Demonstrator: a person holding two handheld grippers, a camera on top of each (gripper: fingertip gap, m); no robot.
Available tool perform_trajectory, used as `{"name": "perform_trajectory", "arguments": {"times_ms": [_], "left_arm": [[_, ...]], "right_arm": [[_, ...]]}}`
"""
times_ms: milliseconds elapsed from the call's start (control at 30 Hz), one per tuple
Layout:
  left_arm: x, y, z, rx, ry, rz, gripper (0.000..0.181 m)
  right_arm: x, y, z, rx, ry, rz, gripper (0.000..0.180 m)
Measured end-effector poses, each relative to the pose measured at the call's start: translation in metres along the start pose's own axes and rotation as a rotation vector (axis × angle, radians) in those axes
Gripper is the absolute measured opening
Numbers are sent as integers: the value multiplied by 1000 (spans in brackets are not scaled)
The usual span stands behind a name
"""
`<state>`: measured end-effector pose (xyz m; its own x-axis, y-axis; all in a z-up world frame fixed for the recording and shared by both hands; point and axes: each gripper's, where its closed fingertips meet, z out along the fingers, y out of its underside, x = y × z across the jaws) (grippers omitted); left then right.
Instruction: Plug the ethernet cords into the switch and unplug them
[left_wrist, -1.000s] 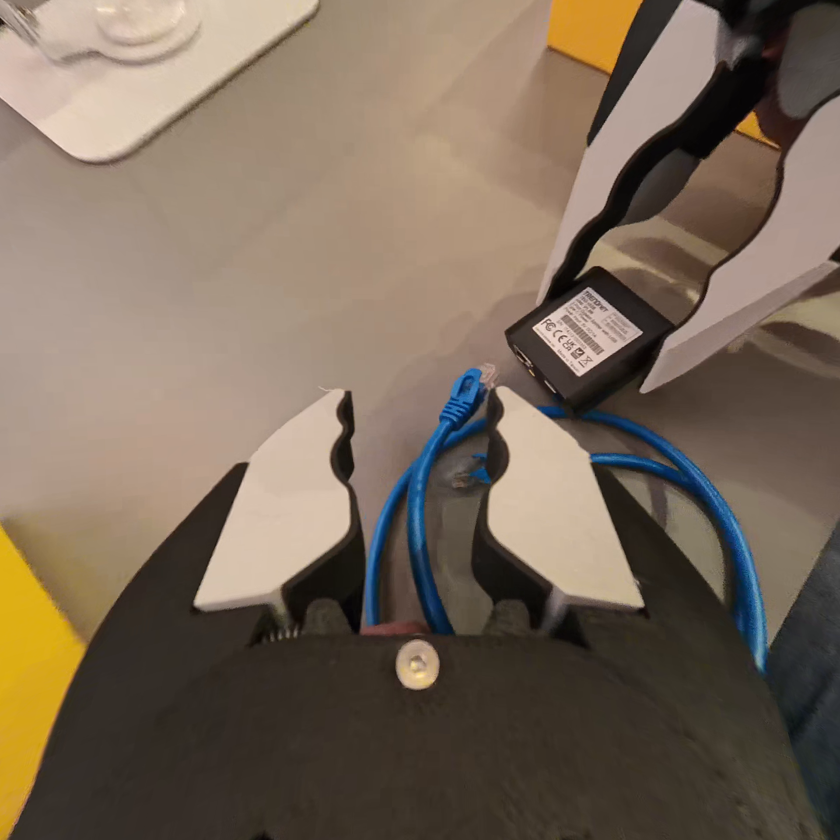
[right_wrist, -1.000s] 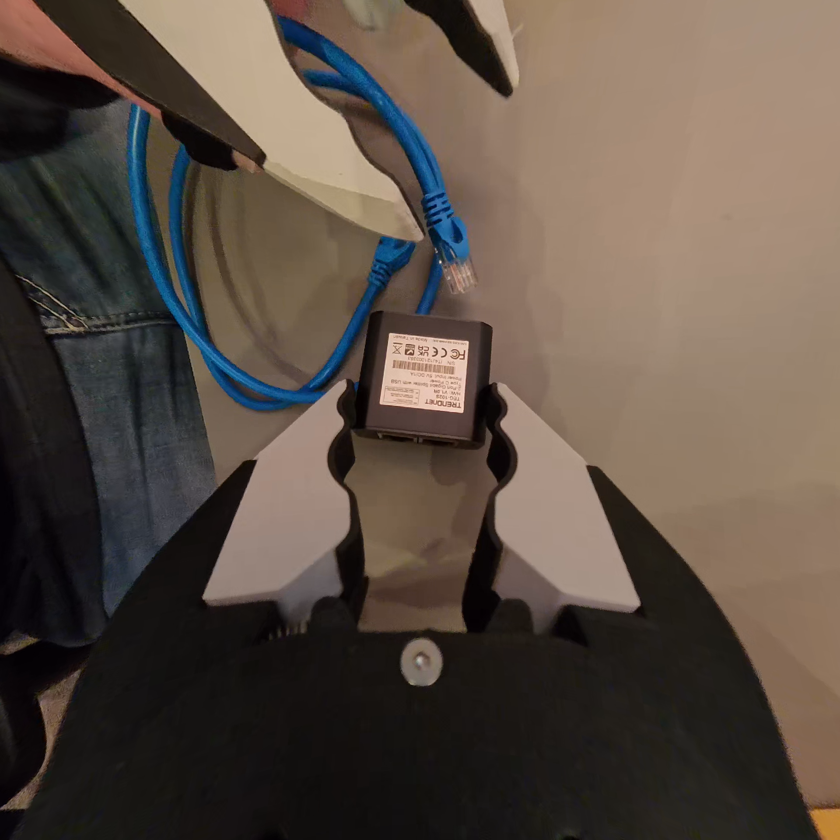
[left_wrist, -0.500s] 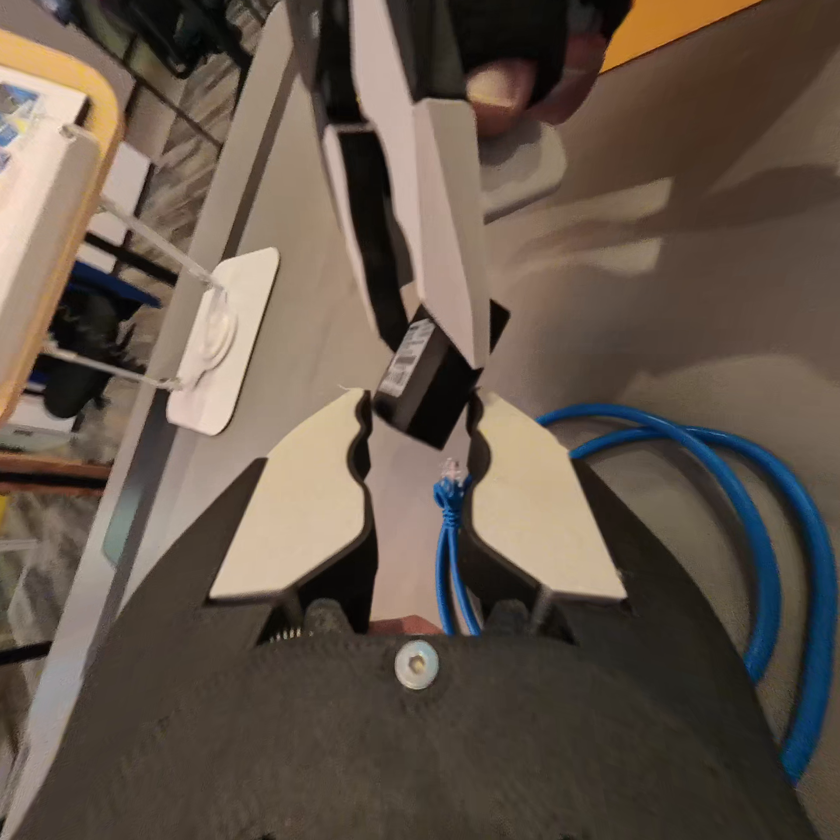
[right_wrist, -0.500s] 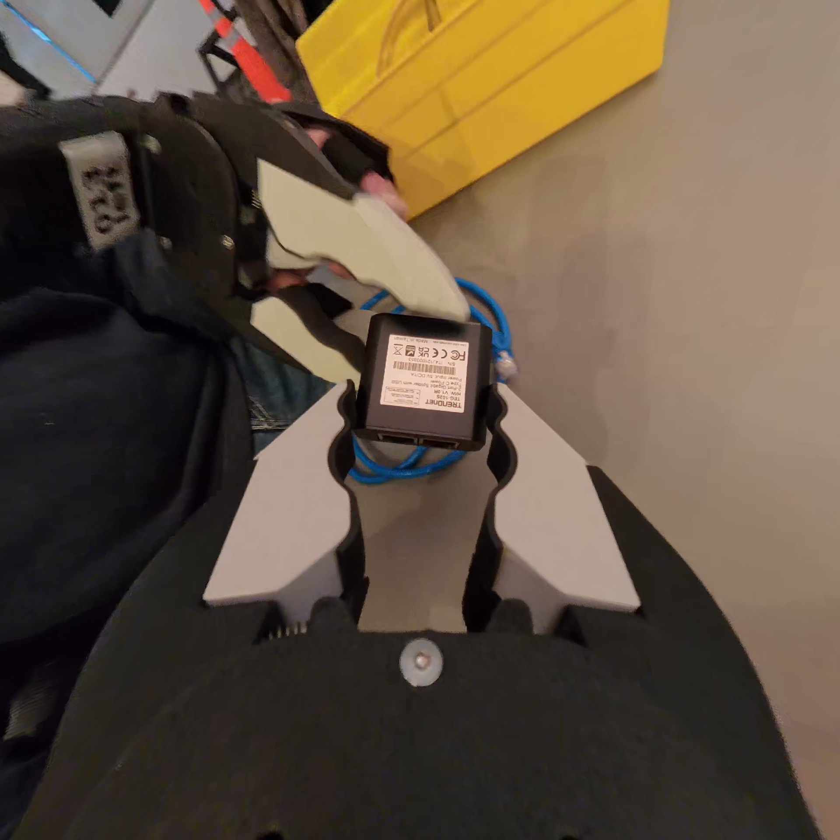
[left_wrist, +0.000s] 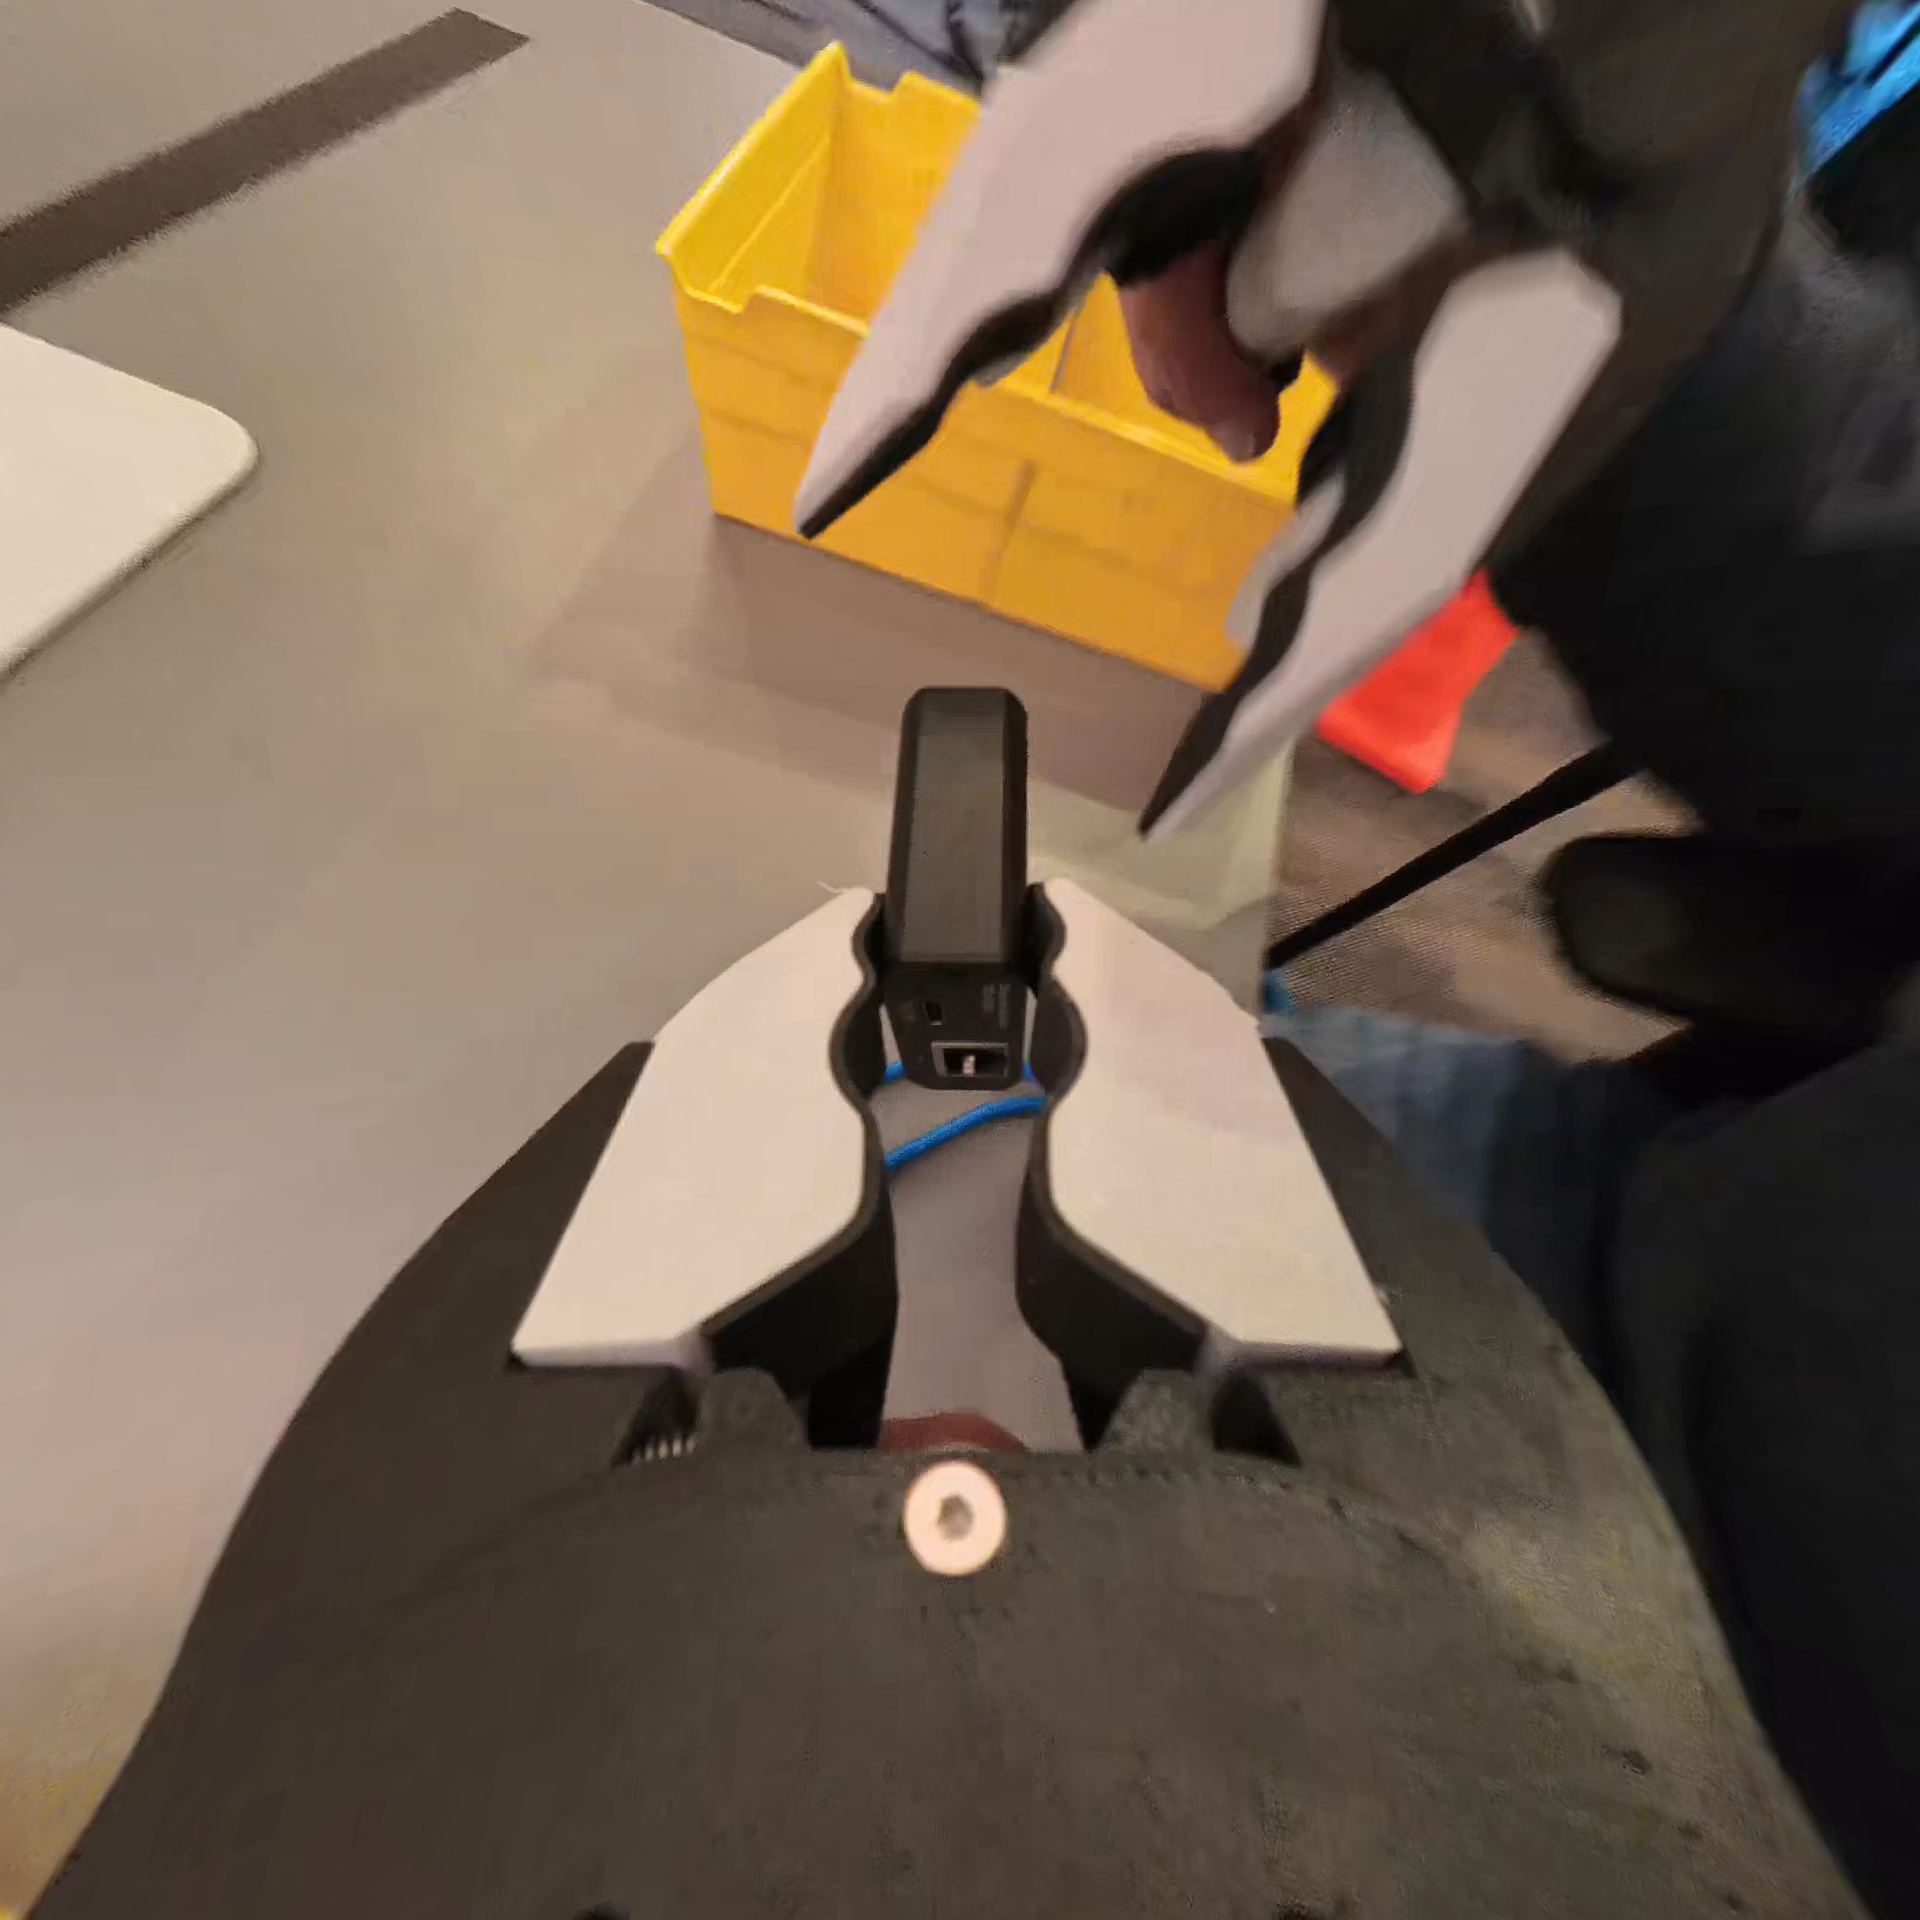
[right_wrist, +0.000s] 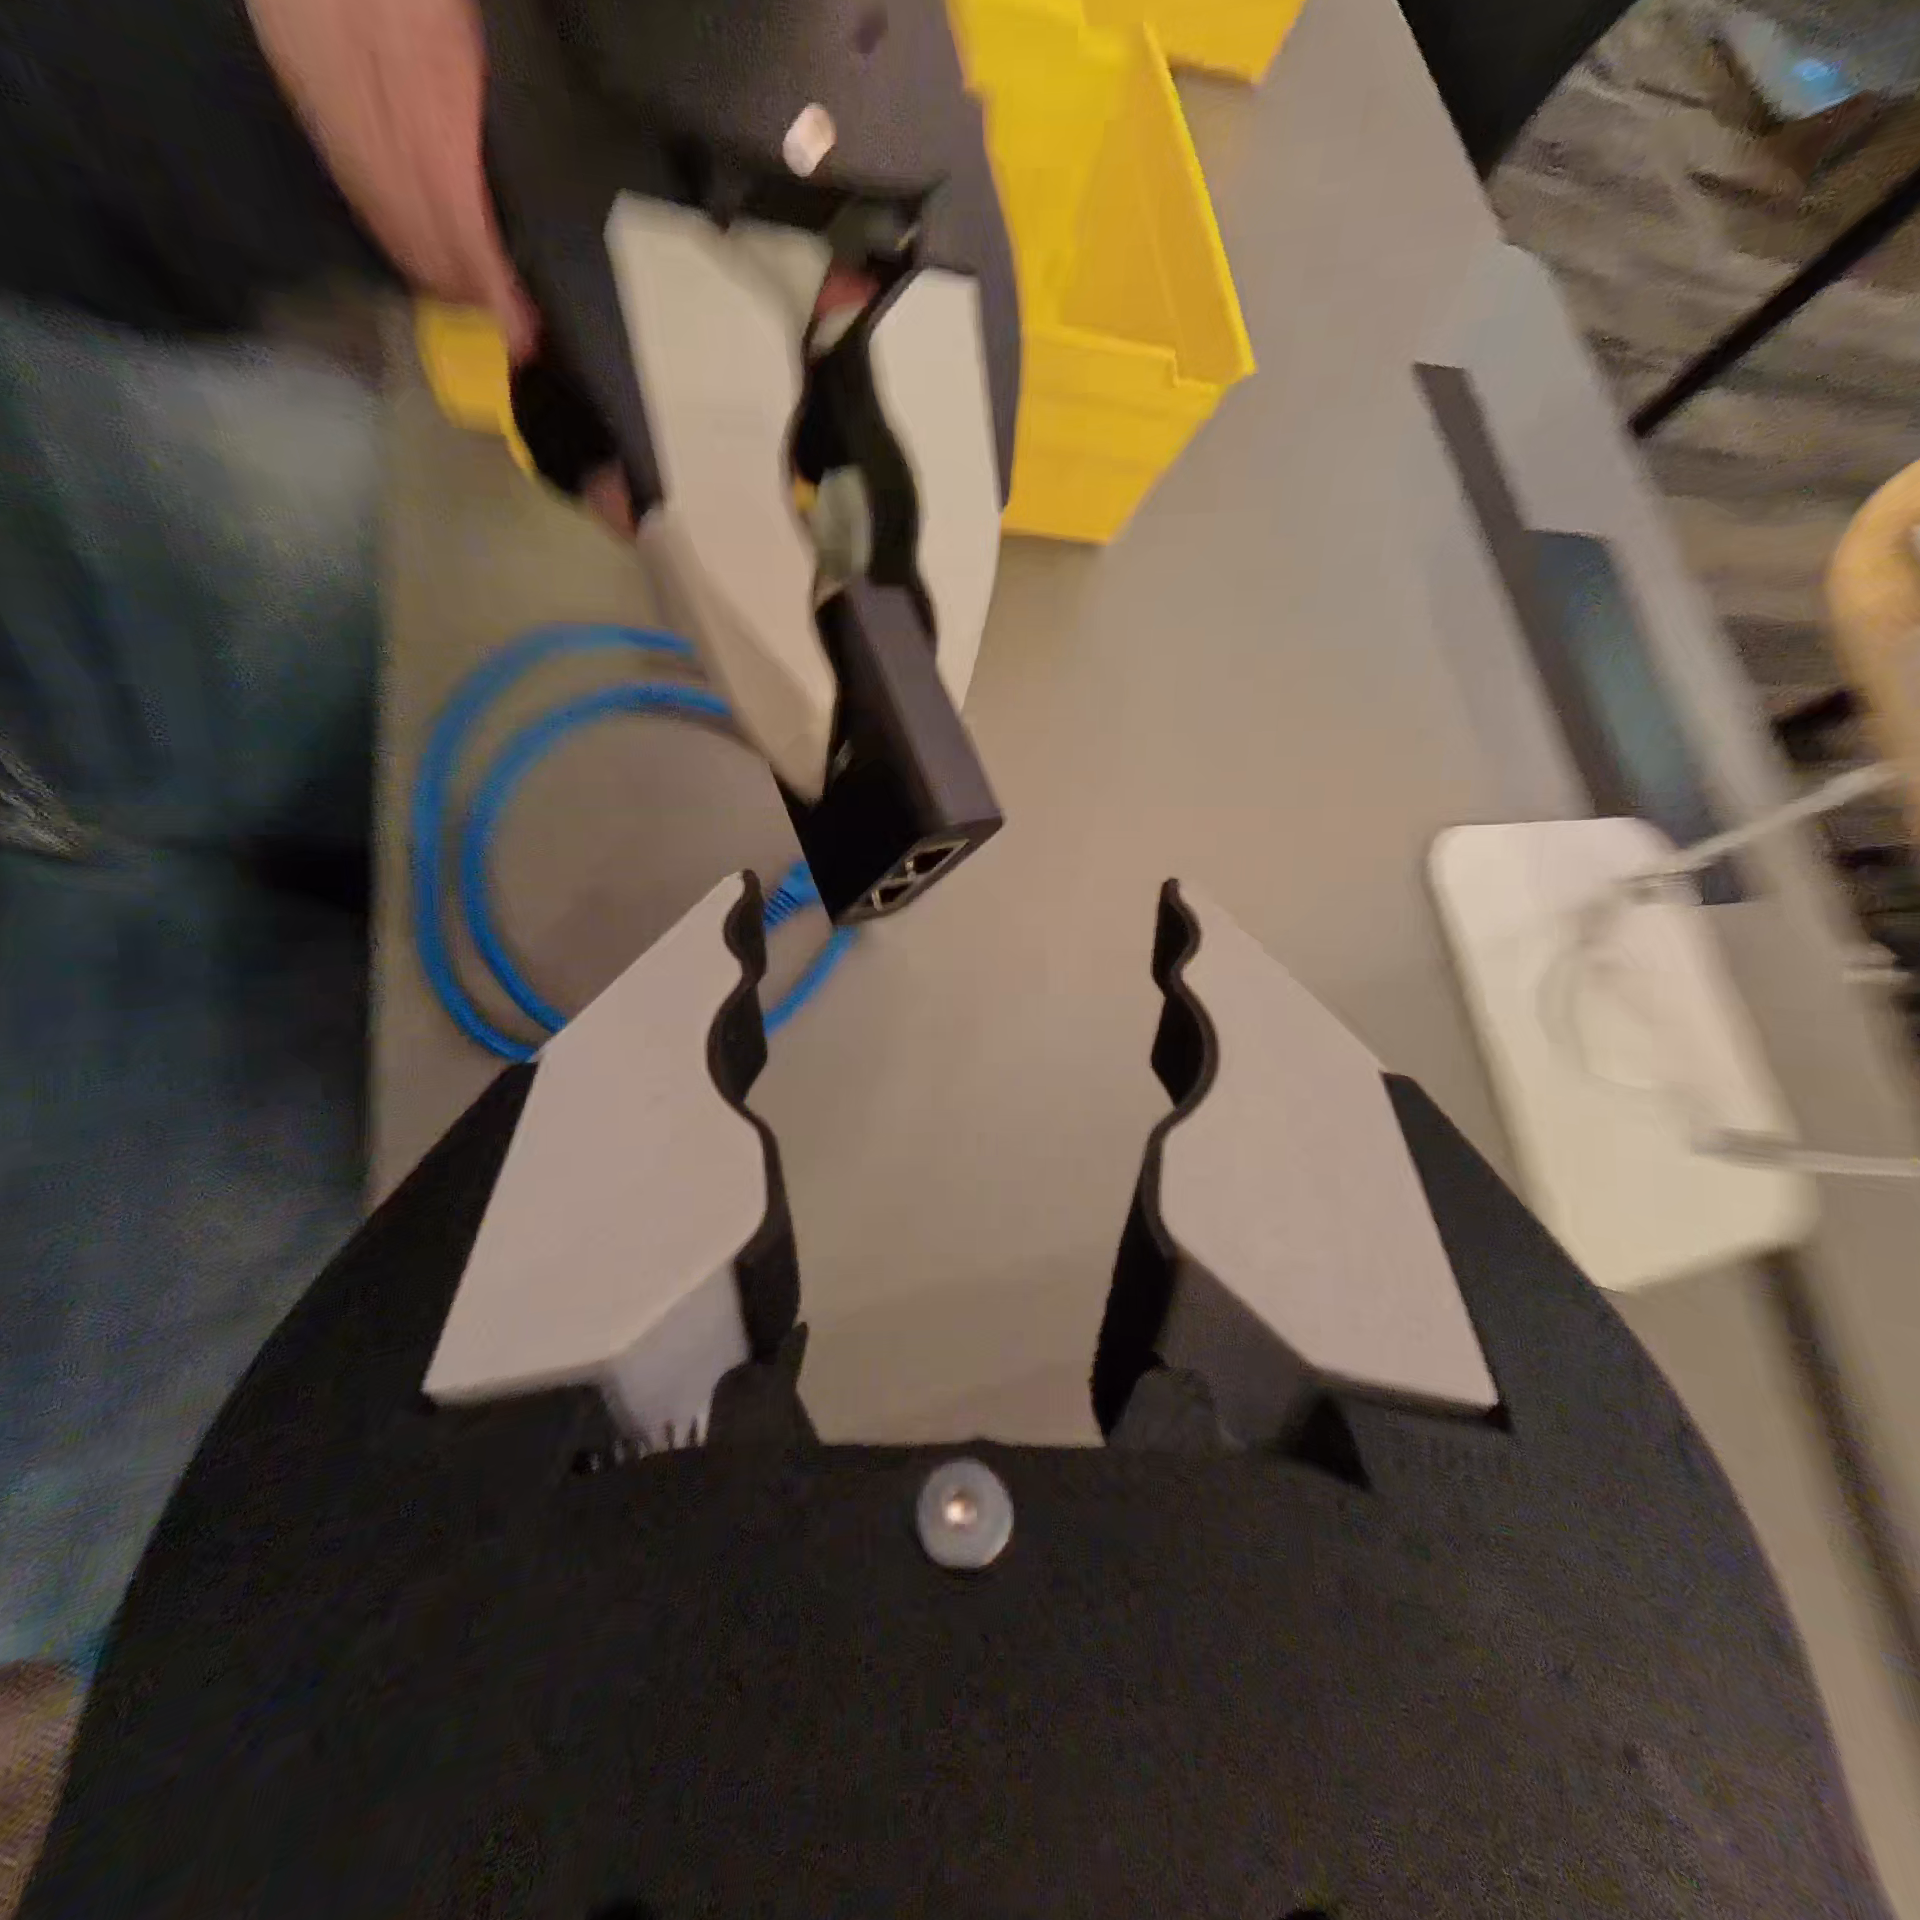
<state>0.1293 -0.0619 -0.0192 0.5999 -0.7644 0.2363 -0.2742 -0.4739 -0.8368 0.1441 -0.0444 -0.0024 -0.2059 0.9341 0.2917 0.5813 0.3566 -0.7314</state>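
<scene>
My left gripper (left_wrist: 958, 914) is shut on the black switch (left_wrist: 961, 831) and holds it on edge in the air above the grey table (left_wrist: 416, 727), one port facing the camera. My right gripper (left_wrist: 977, 681) hangs open just beyond and above it. In the right wrist view my right gripper (right_wrist: 956, 885) is open and empty, a short way from the switch (right_wrist: 914, 769), whose two ports face it. The left gripper (right_wrist: 883, 717) comes down from above. The blue ethernet cord (right_wrist: 468, 831) lies coiled on the table, unplugged, with one plug (right_wrist: 790, 894) near my right gripper's left fingertip.
A yellow bin (left_wrist: 831, 312) stands on the table behind the switch and also shows in the right wrist view (right_wrist: 1122, 343). A white pad (right_wrist: 1579, 1039) with a clear stand lies to the right. A person's leg in jeans (right_wrist: 156, 727) is at the table's left edge.
The right gripper lifted the switch off the table and handed it over. The left gripper has shut on it; the right has let go, opened and drawn back.
</scene>
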Motion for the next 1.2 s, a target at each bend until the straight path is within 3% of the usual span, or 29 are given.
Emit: {"name": "perform_trajectory", "arguments": {"times_ms": [33, 167, 267, 333, 433, 567, 733, 800, 867, 1033, 1100, 1200], "left_arm": [[3, -5, -2, 10, 53, -75, 24], [15, -20, -7, 14, 203, -258, 24], [18, -20, -4, -37, 232, -326, 24], [24, -20, -1, -68, 250, -327, 24], [24, -21, 1, -111, 197, -306, 24], [26, -23, 3, -97, 207, -336, 24], [32, -33, -3, -35, 214, -280, 28], [36, -29, -4, -47, 214, -272, 37], [33, -23, -1, -59, 174, -265, 27], [20, -20, 1, -40, 52, -261, 24], [27, -25, 1, -11, 84, -293, 24], [26, -25, 2, 2, 41, -281, 24]], "right_arm": [[-4, -4, -1, -33, 49, -96, 81], [-5, -14, 4, -118, 259, -351, 103], [-4, -7, 17, -246, 368, -541, 107], [-2, -2, 25, -292, 402, -583, 98], [4, 7, 27, -328, 429, -547, 73], [0, 9, 26, -280, 388, -483, 73], [-5, -3, 23, -99, 327, -346, 73], [-2, 1, 21, -99, 347, -336, 73], [-3, 0, 22, -106, 362, -360, 73], [-4, -2, 23, -148, 394, -366, 80], [-7, -4, 22, -148, 394, -361, 81], [-5, -4, 19, -131, 407, -320, 72]]}}
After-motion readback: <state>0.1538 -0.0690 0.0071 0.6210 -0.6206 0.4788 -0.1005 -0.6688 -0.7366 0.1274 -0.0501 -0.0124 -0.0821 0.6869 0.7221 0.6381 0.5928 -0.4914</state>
